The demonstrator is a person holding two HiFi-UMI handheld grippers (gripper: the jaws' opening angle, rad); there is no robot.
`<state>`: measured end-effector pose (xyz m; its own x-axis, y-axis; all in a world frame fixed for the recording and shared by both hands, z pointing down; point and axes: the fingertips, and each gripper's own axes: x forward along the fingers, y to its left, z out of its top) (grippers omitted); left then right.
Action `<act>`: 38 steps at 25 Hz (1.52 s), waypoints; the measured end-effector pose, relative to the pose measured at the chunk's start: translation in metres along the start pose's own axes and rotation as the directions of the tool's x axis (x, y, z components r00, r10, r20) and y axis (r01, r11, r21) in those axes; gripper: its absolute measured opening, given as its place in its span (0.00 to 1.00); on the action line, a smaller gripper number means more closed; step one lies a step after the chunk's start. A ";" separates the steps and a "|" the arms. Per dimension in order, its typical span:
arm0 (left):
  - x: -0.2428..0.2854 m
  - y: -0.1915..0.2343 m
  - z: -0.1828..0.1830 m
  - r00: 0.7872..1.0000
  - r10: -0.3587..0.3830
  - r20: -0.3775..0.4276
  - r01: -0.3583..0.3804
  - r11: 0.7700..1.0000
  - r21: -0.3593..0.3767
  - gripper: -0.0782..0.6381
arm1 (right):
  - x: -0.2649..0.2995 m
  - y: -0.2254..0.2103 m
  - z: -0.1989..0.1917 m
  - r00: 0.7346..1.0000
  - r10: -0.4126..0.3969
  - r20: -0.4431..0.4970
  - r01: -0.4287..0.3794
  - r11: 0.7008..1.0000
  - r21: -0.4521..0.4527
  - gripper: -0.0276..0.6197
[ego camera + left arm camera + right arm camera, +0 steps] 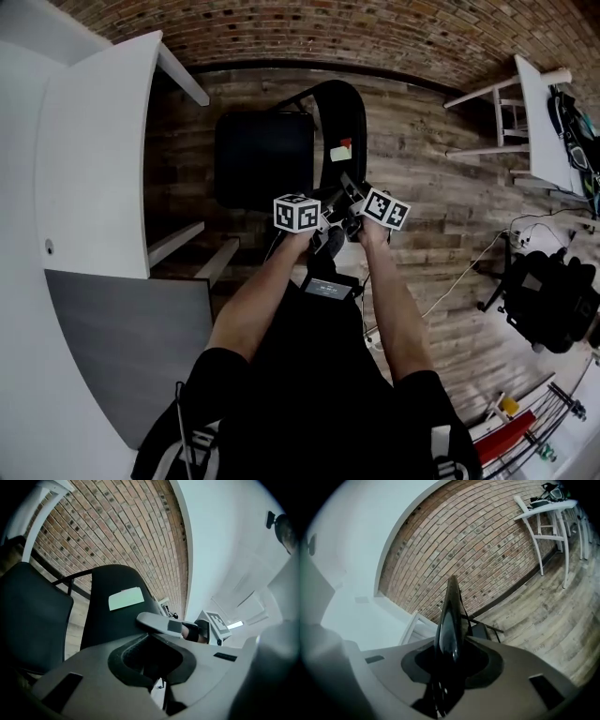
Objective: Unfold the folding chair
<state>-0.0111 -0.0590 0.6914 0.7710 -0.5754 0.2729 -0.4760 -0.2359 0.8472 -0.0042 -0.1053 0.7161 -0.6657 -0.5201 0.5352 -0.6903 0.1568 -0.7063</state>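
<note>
The black folding chair stands on the wooden floor, its seat [262,157] to the left of its curved backrest [339,131], which bears a pale label [340,151]. Both grippers sit close together at the backrest's near edge. My right gripper [356,202] is shut on that edge; in the right gripper view the backrest's thin glossy rim [451,616] runs straight out from between the jaws of the right gripper [447,667]. My left gripper [314,223] is shut beside it. In the left gripper view the left gripper [157,679] faces the backrest [117,620] and seat [33,616], with nothing clearly held.
A white table [94,141] and a grey panel [131,337] fill the left side. Another white table [530,112] stands at the far right, with a black bag [548,300] and cables on the floor below it. A brick wall [328,28] runs behind the chair.
</note>
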 end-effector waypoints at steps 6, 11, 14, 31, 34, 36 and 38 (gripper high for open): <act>-0.017 -0.005 0.000 0.996 -0.089 -0.010 0.089 0.996 0.004 0.13 | -0.025 0.004 0.001 1.000 -0.014 0.015 0.014 1.000 0.001 0.21; -0.036 -0.017 0.000 0.986 -0.169 0.011 0.169 0.986 -0.011 0.13 | -0.042 0.009 -0.004 1.000 -0.004 -0.004 0.004 1.000 0.008 0.23; -0.039 -0.023 -0.008 0.984 -0.175 0.039 0.176 0.984 -0.025 0.13 | -0.047 -0.003 -0.003 0.999 -0.036 -0.004 0.036 0.999 0.002 0.23; -0.107 -0.148 -0.022 0.939 -0.188 0.287 0.156 0.979 0.128 0.13 | -0.202 0.052 0.034 0.842 0.470 0.266 -0.508 0.856 0.094 0.22; -0.114 -0.181 -0.039 0.935 -0.196 0.296 0.150 0.973 0.173 0.13 | -0.228 0.062 0.016 0.817 0.530 0.229 -0.560 0.823 0.092 0.21; -0.118 -0.203 -0.040 0.935 -0.191 0.298 0.135 0.970 0.200 0.13 | -0.240 0.072 0.012 0.799 0.564 0.207 -0.588 0.804 0.081 0.21; -0.126 -0.223 -0.038 0.932 -0.198 0.304 0.134 0.967 0.216 0.13 | -0.254 0.087 0.006 0.777 0.600 0.190 -0.619 0.783 0.060 0.20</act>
<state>0.0139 0.0962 0.4856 0.6837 -0.7279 -0.0517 -0.4480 -0.4746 0.7577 0.1072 0.0353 0.5159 -0.8779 -0.4692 -0.0957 -0.1114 0.3945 -0.9121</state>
